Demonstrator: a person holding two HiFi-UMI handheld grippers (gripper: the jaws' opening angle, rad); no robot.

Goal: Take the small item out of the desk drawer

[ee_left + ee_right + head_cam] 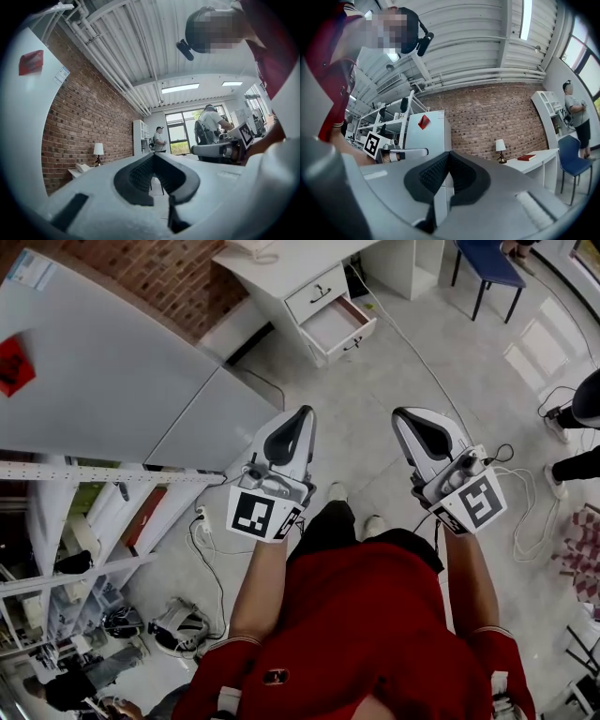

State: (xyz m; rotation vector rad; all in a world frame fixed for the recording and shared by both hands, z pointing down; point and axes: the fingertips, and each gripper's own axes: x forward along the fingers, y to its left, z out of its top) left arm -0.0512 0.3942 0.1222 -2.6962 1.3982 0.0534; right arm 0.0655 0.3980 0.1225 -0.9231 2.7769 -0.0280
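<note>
Hovering left tongs, right tongs — closed, empty; drawer open

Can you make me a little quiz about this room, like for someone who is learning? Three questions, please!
1. True or false: the left gripper is holding a small item.
2. Which drawer of the desk is pulled out? A) top B) bottom C) both
3. Fill in the gap: the chair near the desk is ___.

Key:
1. False. Its jaws are shut with nothing between them.
2. B
3. blue
</note>
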